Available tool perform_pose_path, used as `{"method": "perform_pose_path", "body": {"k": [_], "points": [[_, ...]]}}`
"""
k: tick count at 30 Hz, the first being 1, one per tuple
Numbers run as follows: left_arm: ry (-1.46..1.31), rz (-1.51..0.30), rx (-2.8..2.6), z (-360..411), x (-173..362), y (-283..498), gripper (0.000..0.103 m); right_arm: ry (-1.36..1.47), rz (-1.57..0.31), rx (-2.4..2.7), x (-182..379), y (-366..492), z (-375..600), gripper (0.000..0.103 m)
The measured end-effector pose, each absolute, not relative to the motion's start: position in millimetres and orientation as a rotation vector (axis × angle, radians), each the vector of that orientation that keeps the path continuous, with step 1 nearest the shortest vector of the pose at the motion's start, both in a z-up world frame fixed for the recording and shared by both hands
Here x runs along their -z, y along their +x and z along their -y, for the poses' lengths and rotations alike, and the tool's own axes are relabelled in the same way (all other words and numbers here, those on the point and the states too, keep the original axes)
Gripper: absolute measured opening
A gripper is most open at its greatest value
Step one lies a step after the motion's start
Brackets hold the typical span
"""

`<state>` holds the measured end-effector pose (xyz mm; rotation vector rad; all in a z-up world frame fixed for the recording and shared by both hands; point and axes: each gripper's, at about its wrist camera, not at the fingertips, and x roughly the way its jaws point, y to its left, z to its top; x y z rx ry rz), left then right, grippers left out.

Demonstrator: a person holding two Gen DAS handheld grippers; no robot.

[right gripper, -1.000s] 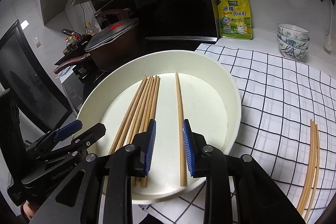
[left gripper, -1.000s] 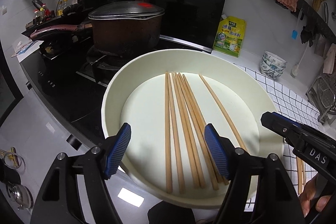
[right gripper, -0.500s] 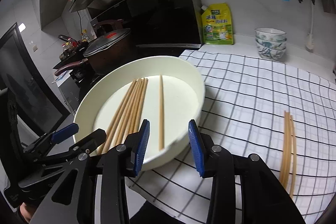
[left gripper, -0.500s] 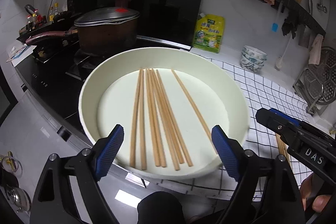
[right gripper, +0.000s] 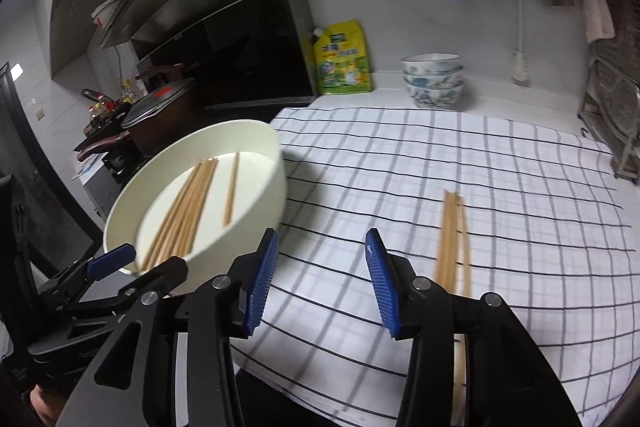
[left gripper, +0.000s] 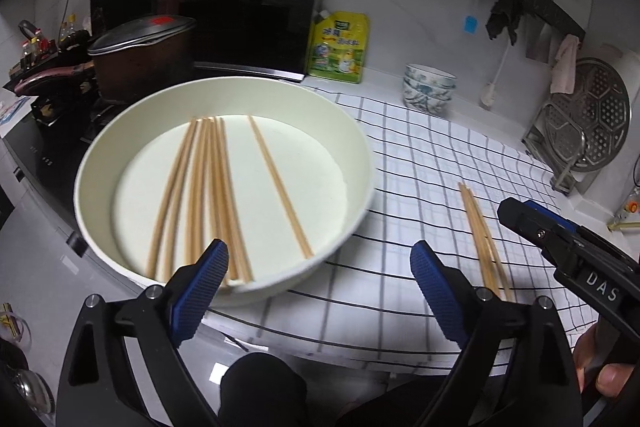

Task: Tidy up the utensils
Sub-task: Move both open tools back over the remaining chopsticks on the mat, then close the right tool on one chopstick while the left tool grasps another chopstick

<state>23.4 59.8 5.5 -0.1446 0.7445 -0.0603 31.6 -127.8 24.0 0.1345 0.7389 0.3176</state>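
A large cream round tray [left gripper: 100,155] [right gripper: 256,195] sits at the counter's left end with several wooden chopsticks [left gripper: 208,187] [right gripper: 188,207] lying in it. A few more chopsticks [left gripper: 482,239] [right gripper: 452,239] lie on the checked cloth to the right. My left gripper [left gripper: 318,269] hovers over the tray's near right rim, jaws opening wide, nothing between them. My right gripper [right gripper: 320,267] is above the cloth between tray and loose chopsticks, jaws opening, nothing between them. Each gripper also shows in the other's view: the right [left gripper: 568,247], the left [right gripper: 104,267].
A lidded pot [left gripper: 140,55] stands on the stove behind the tray. A yellow refill pouch [left gripper: 340,47] and stacked patterned bowls [left gripper: 428,89] sit at the back wall. A metal rack with a steamer plate [left gripper: 588,123] stands at right. The checked cloth [right gripper: 480,167] covers the counter.
Both grippers have swung right, away from over the tray toward the cloth, and both have opened wider. The loose chopsticks on the cloth have come into view.
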Motion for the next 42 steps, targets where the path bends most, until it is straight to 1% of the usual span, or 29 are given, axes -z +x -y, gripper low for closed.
{"method": "perform_pose_path", "body": {"k": [4,6,12,19,26,28,30,31,32,33,38,42], "points": [[-0.138,-0.754,0.107,-37,2,20,0.091,0.15,-0.763,-0.26,-12,27,157,0.044],[-0.125,-0.759,0.122,-27,6,19,0.093,0.147,-0.787,-0.223,-2,24,171,0.046],[-0.116,-0.774,0.137,-11,15,17,0.093,0.121,-0.845,-0.147,26,21,193,0.046],[-0.097,-0.763,0.138,0,16,13,0.093,0.07,-0.886,-0.098,49,31,197,0.046],[-0.073,-0.793,0.162,15,25,15,0.093,-0.014,-0.903,-0.046,64,35,195,0.046],[-0.064,-0.805,0.169,20,28,16,0.093,-0.027,-0.909,-0.04,68,36,196,0.037],[-0.057,-0.817,0.173,25,32,19,0.093,-0.03,-0.923,-0.048,72,38,196,0.018],[-0.055,-0.822,0.176,27,33,20,0.093,-0.034,-0.929,-0.052,74,38,196,0.016],[-0.055,-0.827,0.179,30,35,21,0.093,-0.035,-0.922,-0.054,73,38,196,0.009],[-0.053,-0.832,0.182,33,37,23,0.093,-0.036,-0.923,-0.056,73,38,196,0.007],[-0.038,-0.856,0.213,54,48,34,0.093,-0.008,-0.928,-0.059,73,38,209,0.007],[-0.021,-0.898,0.24,74,59,48,0.094,0.053,-0.935,-0.029,72,35,237,0.007]]}}
